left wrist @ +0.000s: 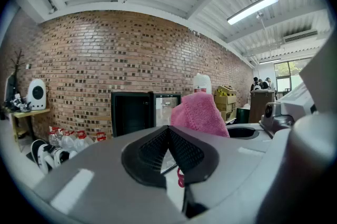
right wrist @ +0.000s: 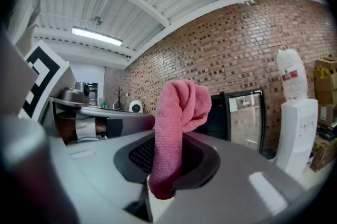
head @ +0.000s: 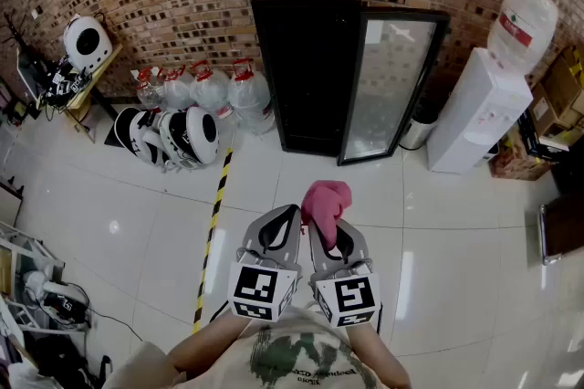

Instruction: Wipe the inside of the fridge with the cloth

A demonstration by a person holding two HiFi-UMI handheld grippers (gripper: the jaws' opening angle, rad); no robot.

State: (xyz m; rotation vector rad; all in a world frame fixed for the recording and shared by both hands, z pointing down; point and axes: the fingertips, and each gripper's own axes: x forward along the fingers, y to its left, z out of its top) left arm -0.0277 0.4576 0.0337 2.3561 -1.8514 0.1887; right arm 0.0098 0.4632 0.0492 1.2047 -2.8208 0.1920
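A black fridge (head: pixel 310 68) stands against the brick wall with its glass door (head: pixel 388 86) swung open to the right. It also shows far off as the fridge (left wrist: pixel 131 115) in the left gripper view and the fridge (right wrist: pixel 231 115) in the right gripper view. My right gripper (head: pixel 325 223) is shut on a pink cloth (head: pixel 326 200), which sticks up above its jaws; the cloth (right wrist: pixel 176 139) fills the right gripper view. My left gripper (head: pixel 281 226) is shut with nothing in it, close beside the right one. The cloth (left wrist: pixel 199 112) shows to its right. Both are held well short of the fridge.
A white water dispenser (head: pixel 484 95) stands right of the fridge, with cardboard boxes (head: pixel 557 104) beyond. Several water jugs (head: pixel 205 90) and black-and-white helmets (head: pixel 173 136) lie left of it. A yellow-black floor stripe (head: pixel 214 223) runs toward me. White tiled floor lies between me and the fridge.
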